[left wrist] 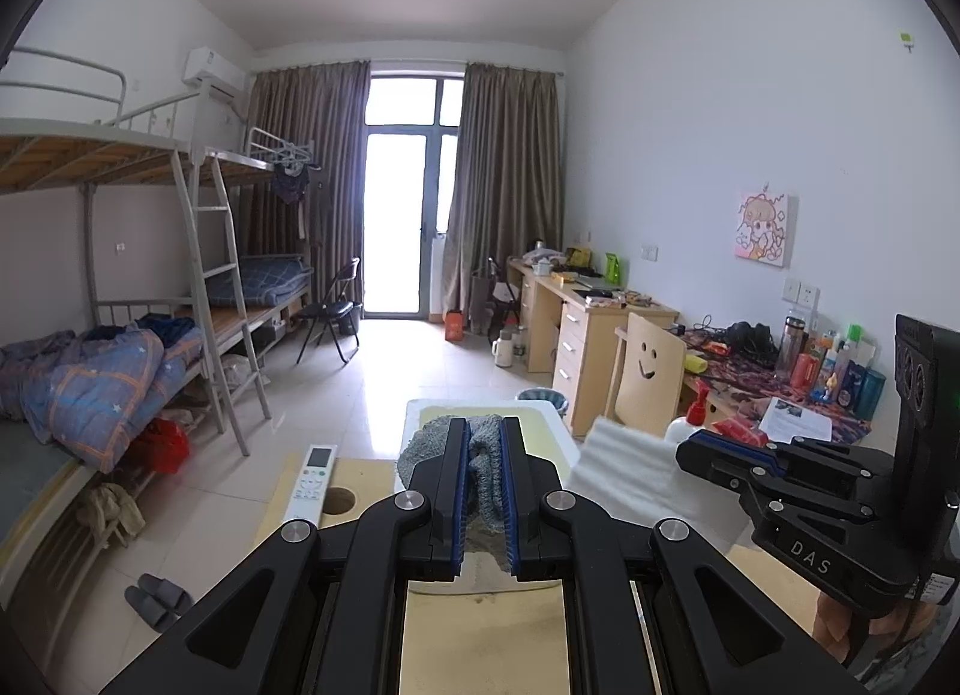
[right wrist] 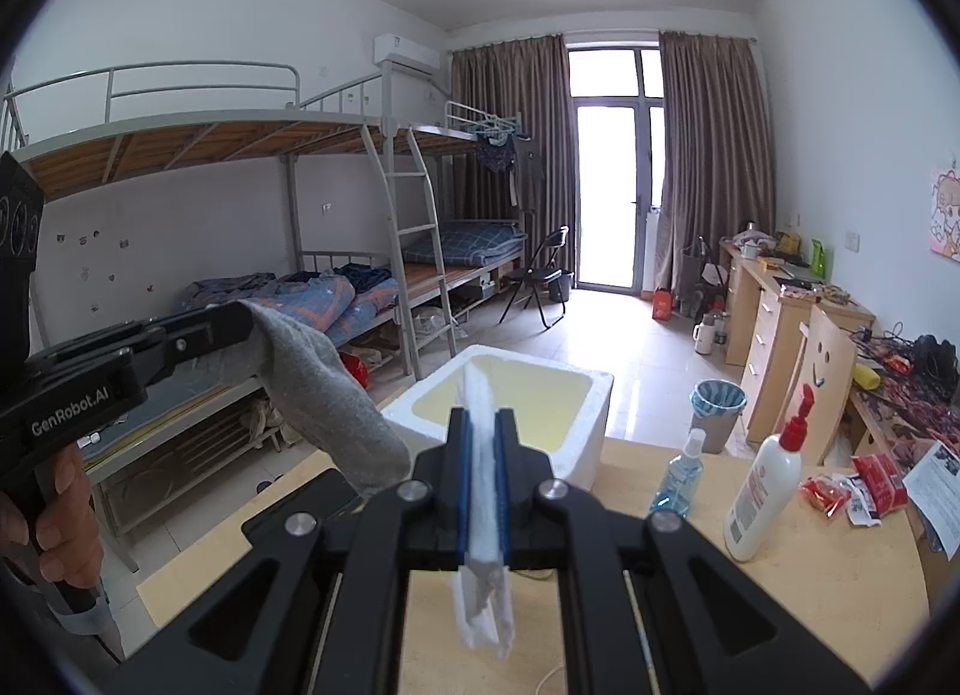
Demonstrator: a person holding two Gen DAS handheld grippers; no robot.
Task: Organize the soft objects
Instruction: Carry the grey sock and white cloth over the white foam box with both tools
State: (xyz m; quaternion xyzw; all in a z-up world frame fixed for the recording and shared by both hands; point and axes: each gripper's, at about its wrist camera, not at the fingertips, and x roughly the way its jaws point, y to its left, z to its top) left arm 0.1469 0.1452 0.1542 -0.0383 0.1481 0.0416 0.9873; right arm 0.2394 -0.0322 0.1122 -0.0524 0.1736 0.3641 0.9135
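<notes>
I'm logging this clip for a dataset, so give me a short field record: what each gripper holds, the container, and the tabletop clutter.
left gripper: shut on grey cloth
right gripper: shut on white foam sheet
container: white foam box, open, nothing seen inside
table: lotion bottle, blue spray bottle, red packets
also there: remote control

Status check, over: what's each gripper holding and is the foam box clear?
Left gripper shut on grey cloth. Right gripper shut on white foam sheet. Foam box ahead, open, nothing blocking.
</notes>
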